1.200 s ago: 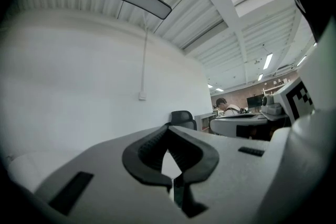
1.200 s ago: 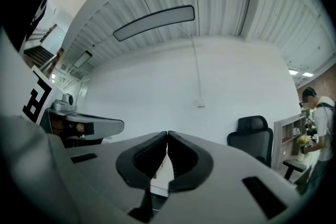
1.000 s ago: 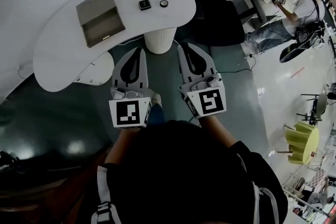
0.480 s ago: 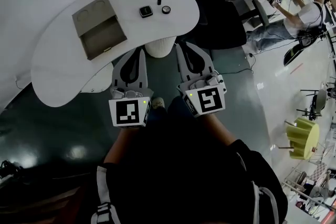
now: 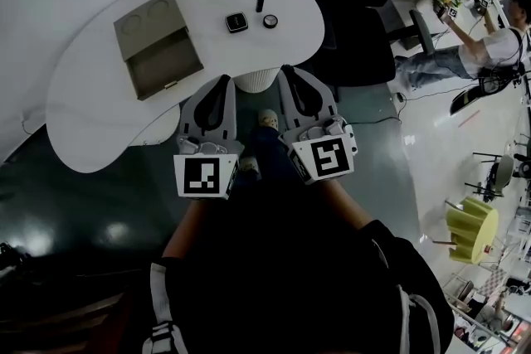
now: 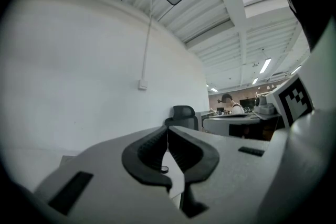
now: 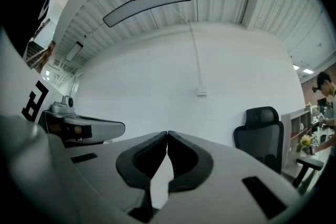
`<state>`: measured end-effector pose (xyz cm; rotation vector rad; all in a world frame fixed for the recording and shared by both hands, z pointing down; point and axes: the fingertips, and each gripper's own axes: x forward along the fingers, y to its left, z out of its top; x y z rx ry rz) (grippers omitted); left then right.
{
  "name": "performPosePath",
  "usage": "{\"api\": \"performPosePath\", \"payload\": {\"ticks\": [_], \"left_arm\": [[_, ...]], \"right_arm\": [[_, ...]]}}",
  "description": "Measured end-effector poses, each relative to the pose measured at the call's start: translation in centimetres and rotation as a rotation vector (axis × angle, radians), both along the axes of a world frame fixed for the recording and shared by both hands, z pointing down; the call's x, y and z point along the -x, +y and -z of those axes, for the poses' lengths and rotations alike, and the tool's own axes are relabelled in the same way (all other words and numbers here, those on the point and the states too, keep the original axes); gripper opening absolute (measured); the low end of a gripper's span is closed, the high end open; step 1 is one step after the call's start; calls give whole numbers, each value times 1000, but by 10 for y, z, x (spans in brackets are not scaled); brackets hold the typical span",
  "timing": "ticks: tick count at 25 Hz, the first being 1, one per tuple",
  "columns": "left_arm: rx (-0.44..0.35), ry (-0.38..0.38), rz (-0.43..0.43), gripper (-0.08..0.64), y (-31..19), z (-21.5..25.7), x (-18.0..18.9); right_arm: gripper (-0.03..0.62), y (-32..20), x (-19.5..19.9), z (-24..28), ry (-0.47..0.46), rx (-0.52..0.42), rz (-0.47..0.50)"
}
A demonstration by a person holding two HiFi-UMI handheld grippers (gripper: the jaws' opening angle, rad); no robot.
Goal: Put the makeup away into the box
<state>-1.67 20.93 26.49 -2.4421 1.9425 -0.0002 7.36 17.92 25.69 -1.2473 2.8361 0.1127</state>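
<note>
White curved table (image 5: 91, 108) on dark floor (image 5: 83, 203); black office chair (image 5: 365, 37) near white wall (image 6: 79, 71).

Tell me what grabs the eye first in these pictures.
The left tool and the right tool, each with a marker cube, are shut and empty, side by side below a curved white table. On the table an open box lies at left, with a square case, black stick and round pot to its right.
</note>
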Motion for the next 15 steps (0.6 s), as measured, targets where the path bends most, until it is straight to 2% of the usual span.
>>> {"api": "performPosePath", "payload": {"ticks": [8,15], "left_arm": [[40,17,23,13,-68,-27,14],[124,7,53,101,-128,-52,21]], "right_arm": [[23,-71,11,-20,22,18,37],[23,-134,20,-36,79,73,92]]}}
